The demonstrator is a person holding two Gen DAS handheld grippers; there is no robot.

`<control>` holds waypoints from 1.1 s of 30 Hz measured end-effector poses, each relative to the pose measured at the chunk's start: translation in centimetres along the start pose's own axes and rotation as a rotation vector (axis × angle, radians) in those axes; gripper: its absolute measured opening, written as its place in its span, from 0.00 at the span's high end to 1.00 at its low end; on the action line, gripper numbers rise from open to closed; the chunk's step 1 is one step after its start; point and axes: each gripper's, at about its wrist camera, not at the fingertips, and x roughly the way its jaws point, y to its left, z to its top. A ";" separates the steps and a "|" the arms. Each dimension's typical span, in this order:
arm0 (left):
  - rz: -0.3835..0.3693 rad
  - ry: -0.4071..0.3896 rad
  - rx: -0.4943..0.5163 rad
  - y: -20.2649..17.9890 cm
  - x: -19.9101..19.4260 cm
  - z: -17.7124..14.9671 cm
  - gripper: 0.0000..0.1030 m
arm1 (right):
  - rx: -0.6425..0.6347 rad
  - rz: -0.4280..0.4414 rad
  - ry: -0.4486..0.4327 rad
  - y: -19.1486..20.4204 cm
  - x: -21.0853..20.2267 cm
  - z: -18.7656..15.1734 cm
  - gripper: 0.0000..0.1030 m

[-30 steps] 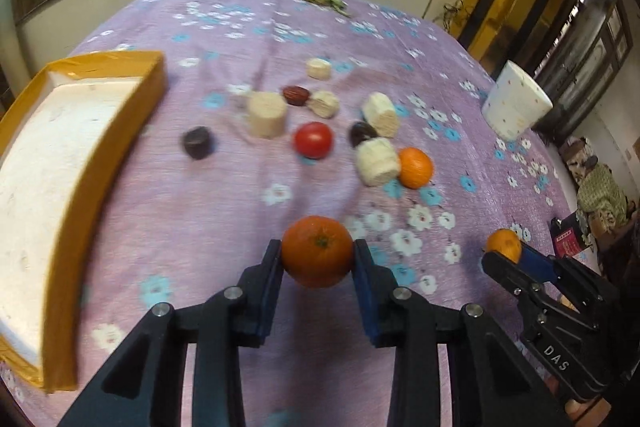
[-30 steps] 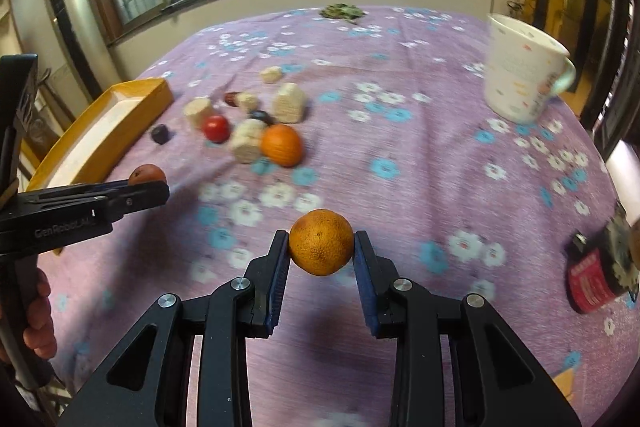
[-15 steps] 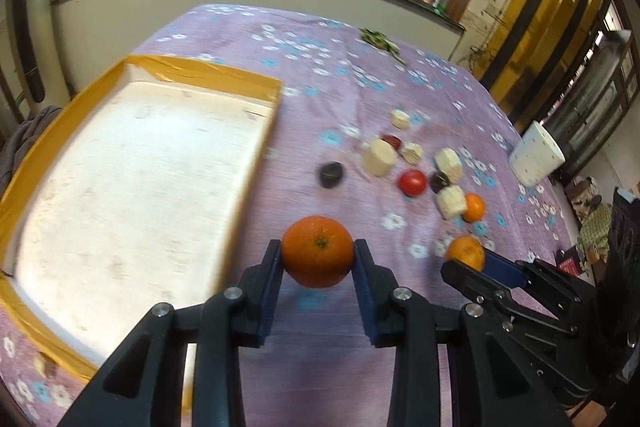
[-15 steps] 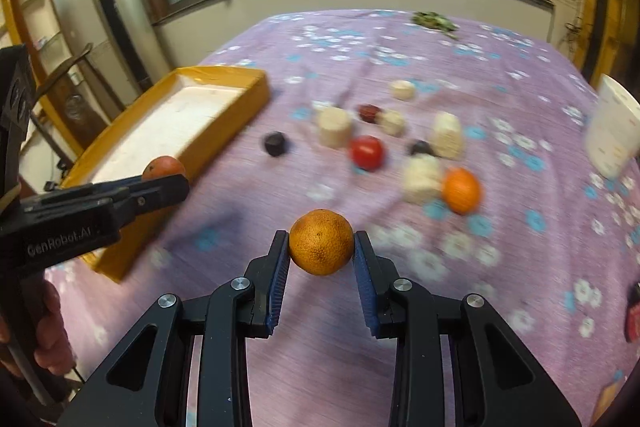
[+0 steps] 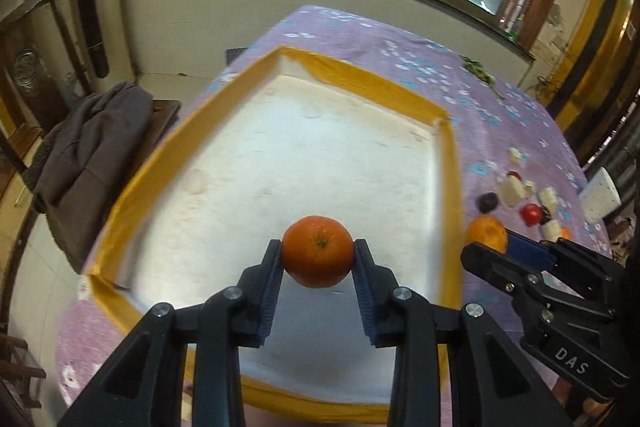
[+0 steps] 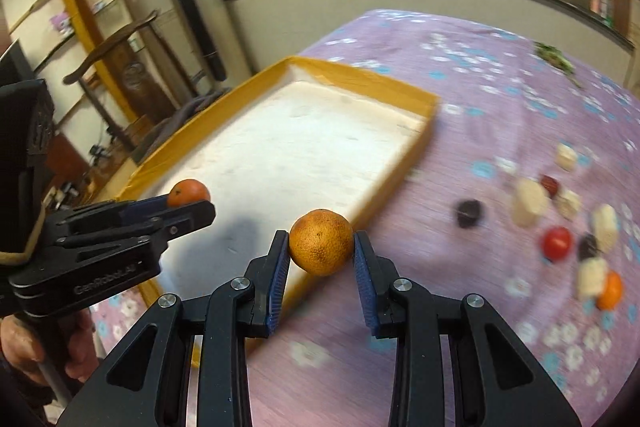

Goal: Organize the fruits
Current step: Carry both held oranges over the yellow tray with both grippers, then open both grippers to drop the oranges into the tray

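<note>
My left gripper [image 5: 318, 259] is shut on a deep orange tangerine [image 5: 318, 251], held in the air over the near part of the yellow-rimmed white tray [image 5: 450, 187]. In the right wrist view my right gripper [image 6: 321, 249] is shut on a paler, rougher tangerine [image 6: 321, 247] above the tray's right rim [image 6: 384, 195], at its near end. Each gripper shows in the other's view: the right gripper [image 5: 486, 245] with its tangerine [image 5: 486, 233] just right of the tray, the left gripper [image 6: 192, 205] with its tangerine [image 6: 188, 191] over the tray's left part.
On the purple flowered cloth [image 6: 500, 99] to the right of the tray lie a red tomato [image 6: 556, 243], a small orange [image 6: 610, 291], a dark plum [image 6: 469, 213] and several pale chunks [image 6: 528, 201]. A white cup [image 5: 600, 193] stands far right. A hand [image 6: 24, 347] grips the left tool's handle.
Both grippers have swept left from the pile of fruit to the tray, each still gripping its tangerine. The tray now fills the middle of both views.
</note>
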 end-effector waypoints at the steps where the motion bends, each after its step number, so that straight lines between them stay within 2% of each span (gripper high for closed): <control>1: 0.009 0.003 -0.006 0.5 0.1 0.0 0.64 | -0.021 0.011 0.014 0.8 0.7 0.2 0.70; 7: 0.058 0.031 -0.025 3.4 1.4 0.0 0.64 | -0.108 0.020 0.088 3.9 4.3 0.2 0.70; 12: 0.075 0.037 -0.007 4.0 2.0 -0.2 0.64 | -0.124 0.012 0.128 4.7 5.8 -0.1 0.70; 20: 0.123 0.049 0.036 4.4 2.7 -0.7 0.64 | -0.136 -0.013 0.146 4.7 6.1 -0.2 0.70; 24: 0.134 0.045 0.034 4.5 2.4 -0.7 0.63 | -0.131 -0.015 0.142 4.6 5.5 -0.4 0.64; 26: 0.145 0.040 0.037 4.5 2.0 -0.8 0.63 | -0.135 -0.012 0.137 4.7 5.2 -0.4 0.64; 30: 0.190 0.005 0.020 4.8 0.9 -1.2 0.43 | -0.143 -0.027 0.109 4.6 3.6 -0.9 0.64; 33: 0.203 -0.008 -0.005 5.2 0.1 -1.5 0.42 | -0.131 -0.030 0.081 4.2 2.2 -1.3 0.64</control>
